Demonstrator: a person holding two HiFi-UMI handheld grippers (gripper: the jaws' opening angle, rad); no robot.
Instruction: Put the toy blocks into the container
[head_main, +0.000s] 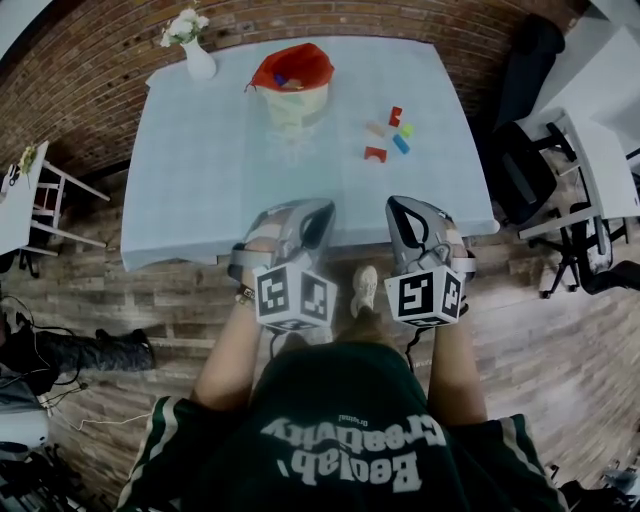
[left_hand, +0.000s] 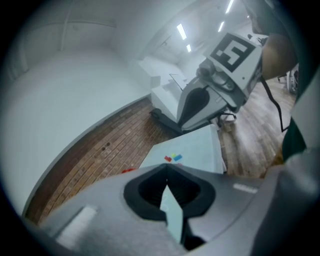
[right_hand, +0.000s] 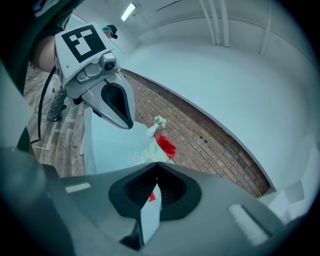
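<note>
Several small toy blocks (head_main: 387, 134), red, green, blue and pale, lie loose on the right half of the light blue table (head_main: 200, 180). The container (head_main: 291, 88), a pale tub with a red lid tilted over it, stands at the back centre. Both grippers hover side by side over the table's front edge, well short of the blocks. The left gripper (head_main: 322, 210) is shut with nothing in it, and so is the right gripper (head_main: 397, 206). In the left gripper view the blocks (left_hand: 173, 158) show far beyond the shut left gripper (left_hand: 166, 166). The right gripper view shows the container (right_hand: 165, 145) past the shut right gripper (right_hand: 156, 166).
A white vase with flowers (head_main: 194, 48) stands at the table's back left corner. Office chairs (head_main: 560, 200) and a white desk are to the right, a small white side table (head_main: 25, 195) to the left. A brick wall runs behind the table. The floor is wood.
</note>
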